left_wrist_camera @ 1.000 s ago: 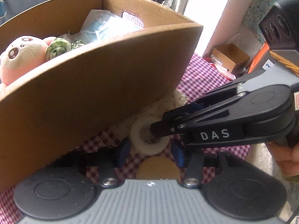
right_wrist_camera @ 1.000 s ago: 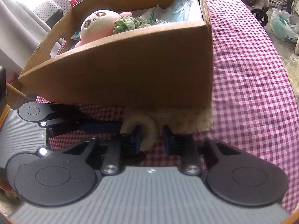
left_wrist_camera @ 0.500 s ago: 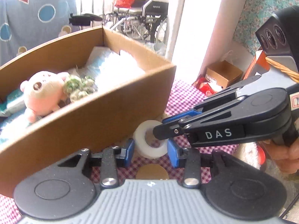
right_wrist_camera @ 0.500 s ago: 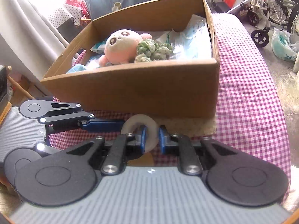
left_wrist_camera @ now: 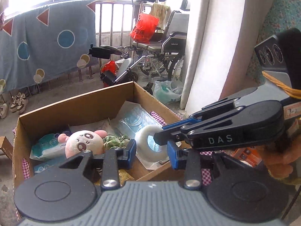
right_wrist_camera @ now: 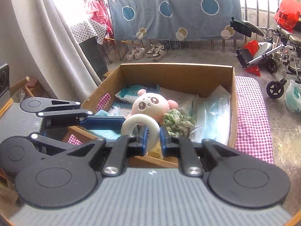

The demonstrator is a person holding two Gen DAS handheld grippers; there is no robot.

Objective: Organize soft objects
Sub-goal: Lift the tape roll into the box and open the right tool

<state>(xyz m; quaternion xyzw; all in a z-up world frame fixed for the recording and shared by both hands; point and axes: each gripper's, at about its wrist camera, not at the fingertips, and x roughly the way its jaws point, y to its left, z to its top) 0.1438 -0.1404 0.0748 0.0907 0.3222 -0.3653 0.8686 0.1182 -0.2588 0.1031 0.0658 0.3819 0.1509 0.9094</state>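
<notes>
A white soft ring (left_wrist_camera: pixel 143 141) hangs in the air over the near side of the open cardboard box (left_wrist_camera: pixel 75 101). My left gripper (left_wrist_camera: pixel 151 155) spans the ring, one blue pad against each side of it. My right gripper (right_wrist_camera: pixel 152 139) is shut on the ring's (right_wrist_camera: pixel 131 120) rim, and in the left wrist view its fingertips (left_wrist_camera: pixel 160 135) come in from the right. In the box (right_wrist_camera: pixel 175 65) lie a pink plush (right_wrist_camera: pixel 150 103), a green scrunchie (right_wrist_camera: pixel 176 120), a bag of blue masks (right_wrist_camera: pixel 210 113) and tissue packs (right_wrist_camera: pixel 131 92).
The box stands on a purple checked tablecloth (right_wrist_camera: pixel 250 113) with a free strip to its right. A grey curtain (right_wrist_camera: pixel 62 47) hangs at the left. Wheelchairs (left_wrist_camera: pixel 163 47) and a hanging blue cloth (right_wrist_camera: pixel 169 9) stand beyond. A person's hand (left_wrist_camera: pixel 278 162) holds the right gripper.
Both grippers have risen together with the ring, from the tablecloth in front of the box to above its near wall. The left jaws came in onto the ring; the right jaws tightened on its rim.
</notes>
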